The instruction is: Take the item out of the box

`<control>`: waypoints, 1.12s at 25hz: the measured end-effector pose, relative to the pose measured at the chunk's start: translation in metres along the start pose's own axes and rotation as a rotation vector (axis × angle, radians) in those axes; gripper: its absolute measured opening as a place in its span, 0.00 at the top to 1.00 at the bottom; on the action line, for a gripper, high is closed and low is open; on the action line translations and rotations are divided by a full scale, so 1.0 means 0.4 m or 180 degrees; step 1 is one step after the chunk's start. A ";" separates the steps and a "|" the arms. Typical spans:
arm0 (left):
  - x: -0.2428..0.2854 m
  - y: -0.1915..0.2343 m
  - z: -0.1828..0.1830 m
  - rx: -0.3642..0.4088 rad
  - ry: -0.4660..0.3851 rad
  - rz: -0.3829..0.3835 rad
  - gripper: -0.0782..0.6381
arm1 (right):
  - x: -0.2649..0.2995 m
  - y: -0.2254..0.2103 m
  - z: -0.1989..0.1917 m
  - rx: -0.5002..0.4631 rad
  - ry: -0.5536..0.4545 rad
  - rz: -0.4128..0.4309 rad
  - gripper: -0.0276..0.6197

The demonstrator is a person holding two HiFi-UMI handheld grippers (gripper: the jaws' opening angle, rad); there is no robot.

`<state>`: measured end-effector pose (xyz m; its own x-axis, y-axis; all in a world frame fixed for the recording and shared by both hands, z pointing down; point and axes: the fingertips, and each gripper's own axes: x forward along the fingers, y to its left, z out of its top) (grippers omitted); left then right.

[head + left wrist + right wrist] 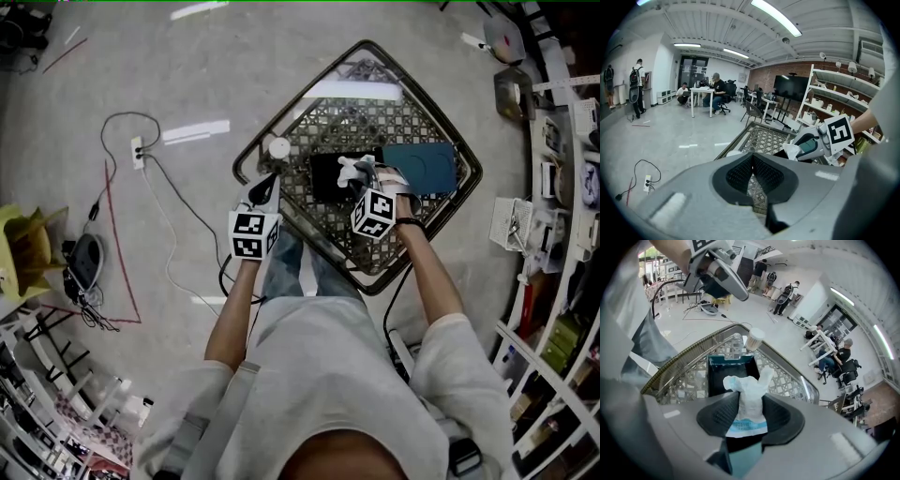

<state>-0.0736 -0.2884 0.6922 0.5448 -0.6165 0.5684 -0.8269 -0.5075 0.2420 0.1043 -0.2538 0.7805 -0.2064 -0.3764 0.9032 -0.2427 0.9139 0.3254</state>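
An open black box (328, 176) lies on the woven table (431, 220), with its teal lid (419, 167) beside it on the right. My right gripper (354, 174) hangs just above the box, shut on a crumpled white packet (348, 168). In the right gripper view the white packet (749, 397), with a blue band at its lower end, is pinched between the pads above the empty-looking box (729, 376). My left gripper (266, 190) hovers at the table's left edge, shut with nothing in it; its pads (740, 173) meet at the tips. The left gripper view also shows the right gripper (793, 151) and the packet (790, 151).
A small white round object (278, 147) sits on the table left of the box. A power strip with cables (138, 152) lies on the floor at left, near a yellow bag (26, 246). Shelves (561, 178) stand along the right. People (715, 91) sit at desks far off.
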 end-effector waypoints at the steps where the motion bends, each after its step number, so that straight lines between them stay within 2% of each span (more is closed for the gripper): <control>1: 0.000 -0.003 0.005 0.0011 -0.0002 -0.0006 0.88 | -0.012 -0.007 0.001 0.0054 -0.0022 -0.0045 0.72; 5: -0.001 -0.013 0.026 0.0033 -0.0036 -0.0007 0.88 | -0.055 -0.031 0.006 0.0417 -0.0156 -0.0187 0.72; 12: -0.008 -0.019 0.058 0.0084 -0.0103 0.0014 0.88 | -0.126 -0.082 0.020 0.1811 -0.0677 -0.0386 0.72; 21: -0.019 -0.032 0.105 0.0129 -0.0185 0.0055 0.88 | -0.217 -0.161 -0.022 0.3212 -0.1317 -0.0750 0.72; 24: -0.022 -0.044 0.126 0.0173 -0.0230 0.0061 0.88 | -0.255 -0.174 -0.026 0.3451 -0.1511 -0.0839 0.72; 28: -0.031 -0.057 0.169 0.0186 -0.0324 0.0056 0.88 | -0.295 -0.201 -0.027 0.3434 -0.1595 -0.0968 0.72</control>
<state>-0.0520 -0.3098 0.6265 0.5441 -0.6821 0.4885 -0.8285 -0.5286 0.1847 0.1584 -0.2810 0.6507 -0.2881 -0.7867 0.5460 -0.9555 0.2741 -0.1094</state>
